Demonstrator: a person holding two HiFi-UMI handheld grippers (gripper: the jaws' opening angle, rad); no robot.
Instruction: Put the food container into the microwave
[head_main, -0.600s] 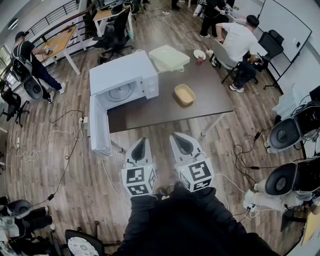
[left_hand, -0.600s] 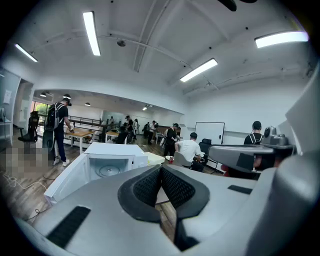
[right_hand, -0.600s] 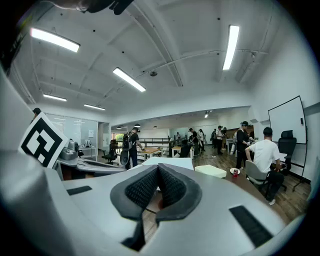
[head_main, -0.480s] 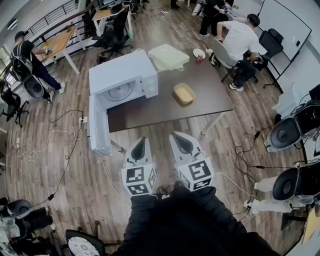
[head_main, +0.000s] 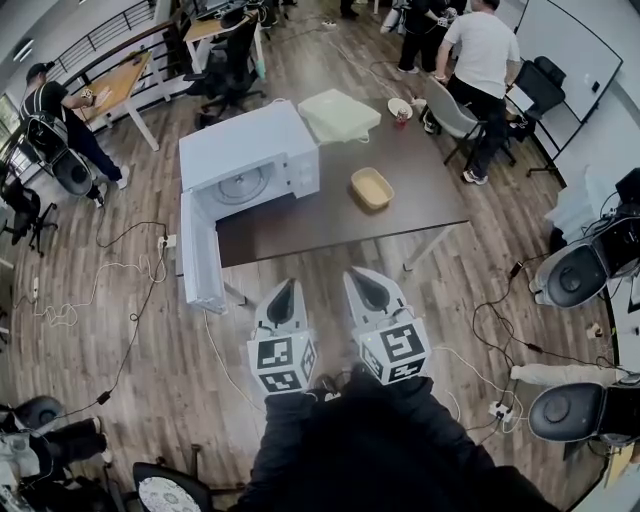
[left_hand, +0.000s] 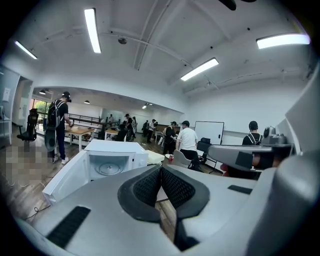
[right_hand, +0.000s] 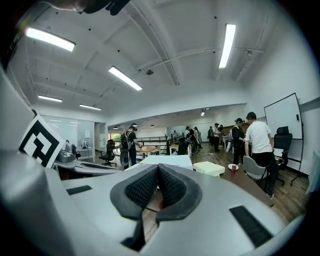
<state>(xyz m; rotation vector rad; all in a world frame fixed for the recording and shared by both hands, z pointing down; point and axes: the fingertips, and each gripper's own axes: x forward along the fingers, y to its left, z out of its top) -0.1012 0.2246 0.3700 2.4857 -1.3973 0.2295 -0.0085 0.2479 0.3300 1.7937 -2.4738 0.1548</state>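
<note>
1. Tongs state. The left tongs (head_main: 284, 290) and the right tongs (head_main: 362, 280) are both pressed together with nothing between the pads. Each gripper view shows the two ribbed pads meeting at the tips. Both are held low in front of you, short of the near edge of the desk (head_main: 300, 225) and touching nothing.

2. Location of the task item. In the head view the food container (head_main: 371, 188) sits on the desk, apart from everything else. It is at 3 o'clock of the microwave (head_main: 250, 160), well clear of the casing. Neither gripper view shows it.

3. Governing relation. From the right tongs the container lies at roughly 12 o'clock. From the left tongs it lies at about 1 o'clock, and farther off. The right tongs are therefore the nearer pair and the likely choice for the pick. The container's long axis appears to run from about 10 o'clock to 4 o'clock, though the tilt is slight.

4. Destination. The microwave door (head_main: 200, 255) is swung fully open toward 7 o'clock, and the cavity faces you. Once you have gripped the container, the carry would run toward 9 o'clock into the opening.

5. Before reaching, spread the chosen tongs; as they stand they cannot take the rim.
</note>
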